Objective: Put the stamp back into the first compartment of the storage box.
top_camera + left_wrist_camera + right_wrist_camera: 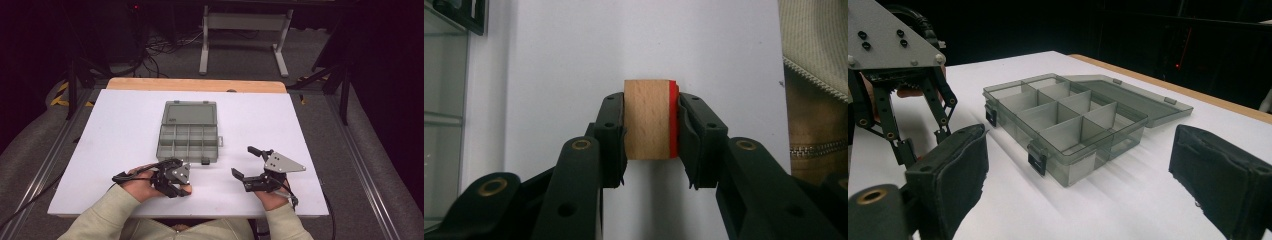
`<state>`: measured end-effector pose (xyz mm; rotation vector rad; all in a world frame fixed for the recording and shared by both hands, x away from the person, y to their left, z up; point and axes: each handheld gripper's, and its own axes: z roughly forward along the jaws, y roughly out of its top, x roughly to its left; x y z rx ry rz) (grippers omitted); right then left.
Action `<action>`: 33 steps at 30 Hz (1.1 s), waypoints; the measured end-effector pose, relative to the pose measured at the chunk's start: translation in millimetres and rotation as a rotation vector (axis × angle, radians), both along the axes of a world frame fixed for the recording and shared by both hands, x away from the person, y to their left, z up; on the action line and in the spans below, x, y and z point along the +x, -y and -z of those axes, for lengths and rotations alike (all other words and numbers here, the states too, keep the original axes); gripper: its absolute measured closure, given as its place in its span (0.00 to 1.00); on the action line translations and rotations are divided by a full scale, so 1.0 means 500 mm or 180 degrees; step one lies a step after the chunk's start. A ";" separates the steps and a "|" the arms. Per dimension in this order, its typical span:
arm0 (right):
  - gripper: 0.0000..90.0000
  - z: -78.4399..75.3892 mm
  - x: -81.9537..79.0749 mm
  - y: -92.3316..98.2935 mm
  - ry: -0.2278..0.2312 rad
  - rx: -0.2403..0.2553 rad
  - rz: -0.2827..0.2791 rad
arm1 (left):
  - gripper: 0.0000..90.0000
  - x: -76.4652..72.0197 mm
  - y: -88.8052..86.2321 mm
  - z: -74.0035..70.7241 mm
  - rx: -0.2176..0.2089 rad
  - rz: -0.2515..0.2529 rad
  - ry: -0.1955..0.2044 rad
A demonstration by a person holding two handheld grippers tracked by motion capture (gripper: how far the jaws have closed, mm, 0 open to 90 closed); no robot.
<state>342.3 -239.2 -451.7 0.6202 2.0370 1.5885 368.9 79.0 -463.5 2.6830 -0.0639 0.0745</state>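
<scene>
A small wooden block with one red face lies on the white table top, and my left gripper is shut on it, pads pressing on both sides. From above, the left gripper points down at the near left, just in front of a grey see-through compartment box whose lid lies open and flat behind it. My right gripper rests open at the near right, aimed at the box, nothing between its padded jaws. The left gripper also stands to the box's left.
The box's compartments look empty. Its wall sits close on one side of the held block. A beige sleeve lies on the other side. A wooden strip edges the table's far side, with metal frame legs beyond.
</scene>
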 end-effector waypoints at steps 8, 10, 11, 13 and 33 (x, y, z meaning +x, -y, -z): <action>0.10 0.000 0.000 0.000 0.0001 -0.0001 0.0000 | 0.73 -0.005 -0.010 -0.020 -0.0160 -0.0012 -0.0050; 0.10 0.000 0.000 0.000 0.0003 -0.0001 -0.0001 | 0.73 -0.007 -0.013 -0.028 -0.0191 -0.0037 -0.0034; 0.10 0.000 0.000 0.000 0.0003 -0.0001 -0.0002 | 0.73 -0.008 -0.014 -0.032 -0.0204 -0.0037 -0.0019; 0.10 0.000 0.000 0.000 0.0000 0.0000 -0.0003 | 0.73 -0.010 -0.017 -0.039 -0.0242 -0.0052 -0.0010; 0.10 0.001 0.001 -0.001 -0.0006 -0.0014 -0.0008 | 0.73 -0.018 -0.049 -0.093 -0.0413 -0.0209 0.0133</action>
